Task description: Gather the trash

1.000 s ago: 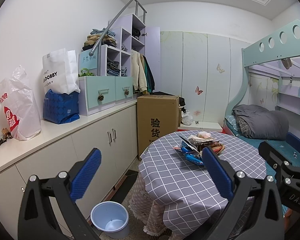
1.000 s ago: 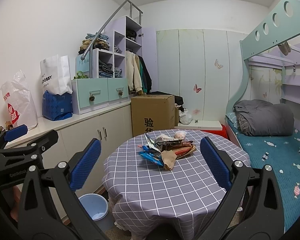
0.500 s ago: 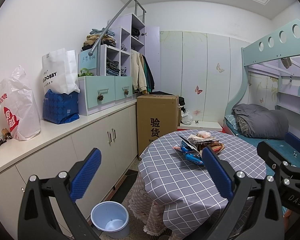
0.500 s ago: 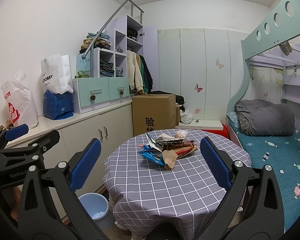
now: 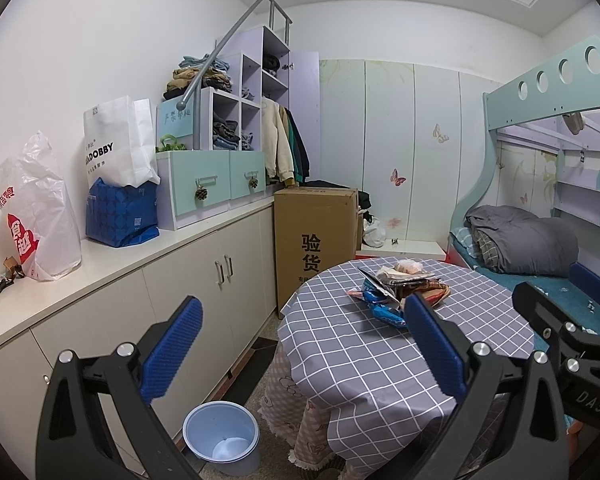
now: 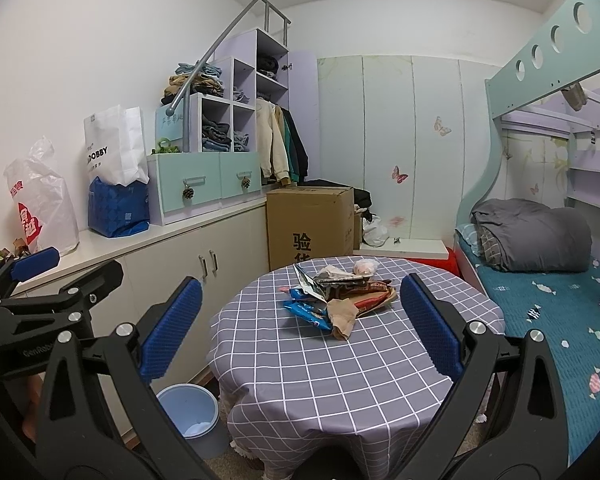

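Note:
A heap of trash point(image 6: 338, 294), blue snack wrappers, brown paper and packets, lies on a round table with a grey checked cloth point(image 6: 340, 372); it also shows in the left wrist view point(image 5: 396, 290). A pale blue bin point(image 5: 222, 436) stands on the floor left of the table, also in the right wrist view point(image 6: 190, 418). My left gripper point(image 5: 300, 350) is open and empty, short of the table. My right gripper point(image 6: 298, 330) is open and empty, held before the table, the heap beyond its fingers.
A white counter with cupboards point(image 5: 172, 264) runs along the left, carrying bags and drawers. A tall cardboard box point(image 5: 316, 232) stands behind the table. A bunk bed point(image 6: 548, 280) with a grey quilt is on the right.
Both grippers have drifted slightly; the view of the table and heap has barely shifted. Both stay open.

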Action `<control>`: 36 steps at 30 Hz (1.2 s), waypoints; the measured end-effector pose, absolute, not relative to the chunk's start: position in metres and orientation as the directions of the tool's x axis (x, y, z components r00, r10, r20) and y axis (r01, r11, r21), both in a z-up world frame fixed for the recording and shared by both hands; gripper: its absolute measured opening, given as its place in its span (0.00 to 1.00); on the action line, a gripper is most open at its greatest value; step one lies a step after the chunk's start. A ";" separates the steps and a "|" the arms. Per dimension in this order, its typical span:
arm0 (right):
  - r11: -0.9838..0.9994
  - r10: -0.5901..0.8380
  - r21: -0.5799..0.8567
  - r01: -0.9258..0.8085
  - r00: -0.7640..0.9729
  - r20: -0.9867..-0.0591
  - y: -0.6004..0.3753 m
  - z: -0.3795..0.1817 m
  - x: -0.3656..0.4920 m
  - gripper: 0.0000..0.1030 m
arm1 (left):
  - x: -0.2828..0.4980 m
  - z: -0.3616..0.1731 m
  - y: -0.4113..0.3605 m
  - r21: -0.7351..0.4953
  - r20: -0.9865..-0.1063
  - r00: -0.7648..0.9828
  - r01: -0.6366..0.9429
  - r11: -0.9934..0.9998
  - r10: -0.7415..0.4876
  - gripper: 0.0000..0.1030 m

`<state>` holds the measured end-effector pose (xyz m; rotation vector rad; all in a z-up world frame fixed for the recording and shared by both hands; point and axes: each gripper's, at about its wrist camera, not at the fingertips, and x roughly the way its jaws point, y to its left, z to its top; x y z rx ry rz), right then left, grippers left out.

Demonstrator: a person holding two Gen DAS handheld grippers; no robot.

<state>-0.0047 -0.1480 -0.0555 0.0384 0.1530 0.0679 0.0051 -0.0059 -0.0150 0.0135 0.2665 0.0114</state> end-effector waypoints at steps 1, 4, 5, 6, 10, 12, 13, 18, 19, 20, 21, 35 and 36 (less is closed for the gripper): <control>0.997 0.071 0.043 -0.065 0.986 -0.152 -0.148 -0.056 -0.005 0.94 | 0.005 -0.014 -0.006 0.014 -0.263 0.965 -0.009 1.000 0.012 0.96; 0.997 0.071 0.042 -0.066 0.986 -0.153 -0.147 -0.056 -0.005 0.94 | 0.005 -0.015 -0.006 0.014 -0.263 0.965 -0.009 1.000 0.012 0.96; 0.997 0.072 0.043 -0.066 0.986 -0.154 -0.147 -0.056 -0.005 0.94 | 0.005 -0.015 -0.006 0.014 -0.263 0.965 -0.009 1.000 0.013 0.96; 0.997 0.072 0.043 -0.066 0.985 -0.154 -0.147 -0.055 -0.004 0.94 | 0.005 -0.015 -0.006 0.014 -0.264 0.964 -0.010 1.000 0.013 0.96; 0.997 0.076 0.042 -0.070 0.985 -0.158 -0.144 -0.055 -0.004 0.94 | 0.005 -0.015 -0.006 0.014 -0.264 0.964 -0.009 1.000 0.012 0.96; 0.997 0.076 0.042 -0.070 0.985 -0.157 -0.145 -0.054 -0.004 0.94 | 0.005 -0.016 -0.006 0.014 -0.265 0.964 -0.008 1.000 0.011 0.96; 0.997 0.075 0.042 -0.070 0.984 -0.159 -0.145 -0.054 -0.004 0.94 | 0.005 -0.017 -0.006 0.015 -0.267 0.964 -0.008 1.000 0.011 0.96; 0.997 0.076 0.042 -0.070 0.984 -0.161 -0.145 -0.054 -0.003 0.94 | 0.005 -0.022 -0.007 0.016 -0.273 0.962 -0.008 1.000 0.012 0.96; 0.997 0.077 0.042 -0.071 0.984 -0.160 -0.145 -0.054 -0.003 0.94 | 0.005 -0.024 -0.006 0.015 -0.277 0.961 -0.010 1.000 0.013 0.96; 0.997 0.078 0.042 -0.072 0.984 -0.160 -0.145 -0.055 -0.003 0.94 | 0.007 -0.024 -0.006 0.014 -0.281 0.960 -0.011 1.000 0.015 0.96; 0.997 0.077 0.040 -0.072 0.984 -0.160 -0.145 -0.055 -0.002 0.94 | 0.008 -0.026 -0.006 0.014 -0.286 0.958 -0.014 1.000 0.017 0.96; 0.994 0.062 0.100 -0.031 0.943 -0.326 -0.173 -0.092 0.056 0.94 | 0.089 -0.076 -0.006 -0.016 -0.503 0.863 -0.063 0.998 0.047 0.96; 0.994 0.057 0.106 -0.021 0.936 -0.347 -0.183 -0.095 0.069 0.94 | 0.097 -0.081 -0.008 -0.030 -0.522 0.853 -0.048 0.998 0.026 0.96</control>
